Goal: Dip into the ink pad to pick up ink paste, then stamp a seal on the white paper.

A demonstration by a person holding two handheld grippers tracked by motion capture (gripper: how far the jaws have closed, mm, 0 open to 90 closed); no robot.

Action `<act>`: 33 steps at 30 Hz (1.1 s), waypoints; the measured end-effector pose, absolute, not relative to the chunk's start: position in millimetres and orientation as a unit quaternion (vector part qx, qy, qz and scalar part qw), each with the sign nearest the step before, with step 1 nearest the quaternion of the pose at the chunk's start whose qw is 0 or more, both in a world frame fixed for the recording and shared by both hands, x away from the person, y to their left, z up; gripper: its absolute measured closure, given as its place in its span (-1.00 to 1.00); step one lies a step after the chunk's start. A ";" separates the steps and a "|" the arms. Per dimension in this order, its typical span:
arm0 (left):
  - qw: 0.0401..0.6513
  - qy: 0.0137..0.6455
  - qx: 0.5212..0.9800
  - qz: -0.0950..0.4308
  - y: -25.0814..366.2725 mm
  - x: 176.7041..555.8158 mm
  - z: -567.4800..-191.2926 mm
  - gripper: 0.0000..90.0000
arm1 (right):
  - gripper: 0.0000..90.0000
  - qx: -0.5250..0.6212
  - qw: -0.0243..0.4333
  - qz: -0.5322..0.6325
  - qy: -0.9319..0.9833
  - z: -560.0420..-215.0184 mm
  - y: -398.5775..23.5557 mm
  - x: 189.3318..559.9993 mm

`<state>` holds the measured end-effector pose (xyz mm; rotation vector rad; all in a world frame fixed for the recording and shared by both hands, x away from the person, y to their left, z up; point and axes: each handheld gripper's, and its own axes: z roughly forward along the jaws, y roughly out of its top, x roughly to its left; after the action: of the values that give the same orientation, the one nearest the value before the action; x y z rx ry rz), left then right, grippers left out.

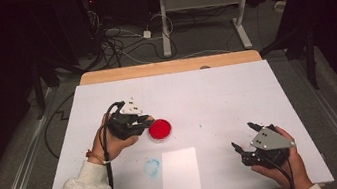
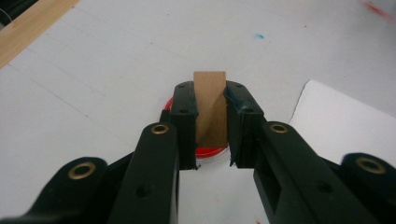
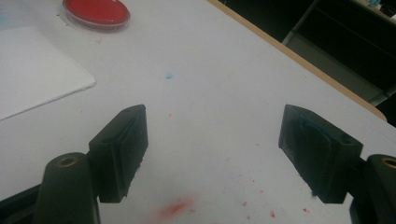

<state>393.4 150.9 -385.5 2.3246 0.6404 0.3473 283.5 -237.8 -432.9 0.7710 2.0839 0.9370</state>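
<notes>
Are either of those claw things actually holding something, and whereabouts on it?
The left gripper pinches a small wooden block by its two side faces, above the red dish. The right gripper is open, holding nothing.

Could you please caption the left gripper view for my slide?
Left gripper clamps a wooden block above a red paint dish.

You are gripping a plain brown wooden block [image 2: 210, 108] in your black left gripper [image 2: 210, 123], and it is showing against a dish [image 1: 160, 129] filled with bright red. Your black right gripper [image 3: 212, 156], topped by a grey plate, is carrying bluish smears on its pads. The white table cover [image 1: 217, 97] is wearing a pale blue smudge [image 1: 152, 167], red flecks [image 3: 175, 208] and a whiter paper sheet [image 1: 180, 174].
</notes>
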 end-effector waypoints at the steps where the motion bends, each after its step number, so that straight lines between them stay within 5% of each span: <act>1: 0.346 0.246 0.896 0.134 151.0 393.1 -385.2 0.64 | -0.46 0.300 0.357 0.364 0.806 -432.9 -237.6 283.4; 33: 0.286 0.229 0.925 0.097 118.4 419.7 -393.7 0.64 | -0.46 0.298 0.354 0.366 0.808 -433.4 -236.1 281.3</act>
<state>419.7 118.4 -393.7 2.4737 0.6111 0.2585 281.3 -236.1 -433.4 0.7699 2.0877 0.9460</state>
